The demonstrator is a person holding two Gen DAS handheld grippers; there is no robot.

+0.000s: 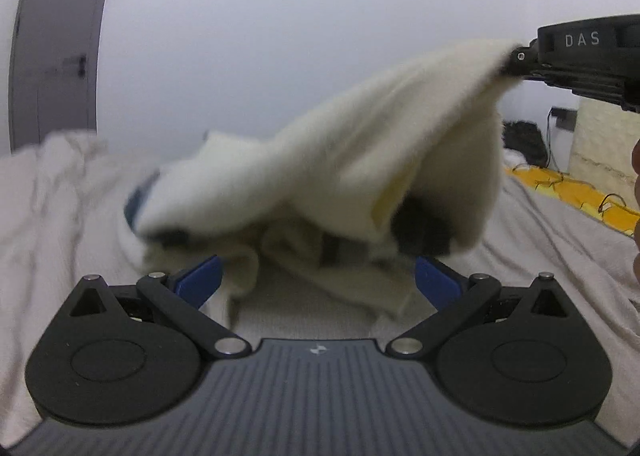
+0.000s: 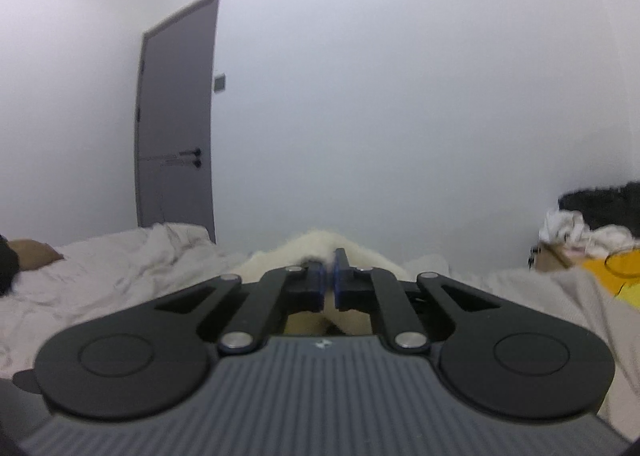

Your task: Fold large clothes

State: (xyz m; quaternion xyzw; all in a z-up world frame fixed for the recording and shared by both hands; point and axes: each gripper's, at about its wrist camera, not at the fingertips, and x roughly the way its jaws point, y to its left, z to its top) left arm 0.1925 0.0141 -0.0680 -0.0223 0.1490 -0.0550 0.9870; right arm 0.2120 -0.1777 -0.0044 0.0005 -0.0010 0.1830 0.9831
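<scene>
Above the bed (image 1: 560, 224), the right tool (image 2: 328, 276) pinches a corner of the cream fleece garment (image 1: 360, 160), lifted toward two o'clock; the left tool (image 1: 316, 280) is spread wide, holding nothing, near the cloth's lower folds.

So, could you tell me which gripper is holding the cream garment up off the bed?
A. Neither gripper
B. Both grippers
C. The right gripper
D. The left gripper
C: the right gripper is shut on a raised corner of the cream garment, while the left gripper stands open with nothing pinched.
</scene>
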